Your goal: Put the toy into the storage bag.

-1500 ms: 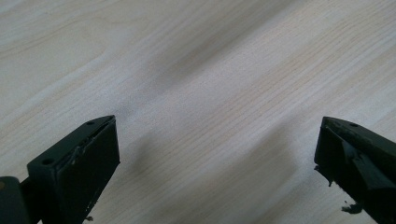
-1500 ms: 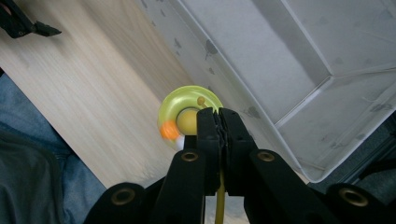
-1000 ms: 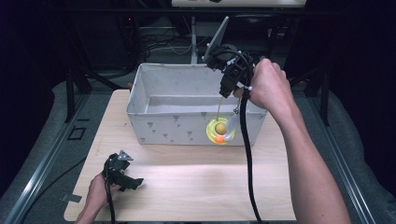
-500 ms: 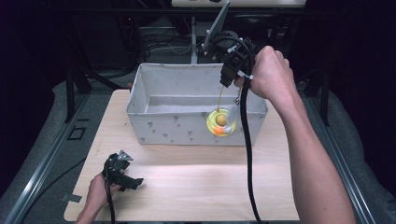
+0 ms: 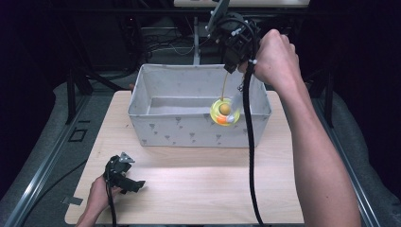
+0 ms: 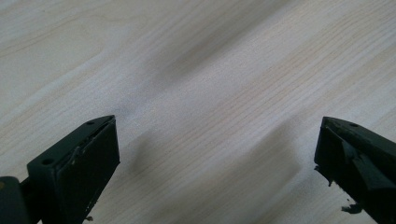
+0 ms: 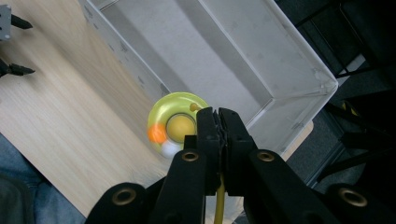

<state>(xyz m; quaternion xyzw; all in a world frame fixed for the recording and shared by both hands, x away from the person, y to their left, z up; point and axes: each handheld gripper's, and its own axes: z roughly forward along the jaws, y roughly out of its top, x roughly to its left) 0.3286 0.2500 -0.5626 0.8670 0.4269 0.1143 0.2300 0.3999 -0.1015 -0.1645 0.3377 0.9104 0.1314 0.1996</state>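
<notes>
At the high view's top, the right gripper [image 5: 230,64] pinches a thin yellow cord [image 5: 223,87], dangling a yellow ring toy [image 5: 223,111] over the white fabric bin's [image 5: 189,132] front wall. The right gripper view shows those jaws clamped on the cord. The left gripper [image 6: 217,154] gapes empty over the pale wooden table [image 6: 196,70].

fingers [image 7: 218,122] pinching cord, yellow toy [image 7: 176,122] dangling
</notes>
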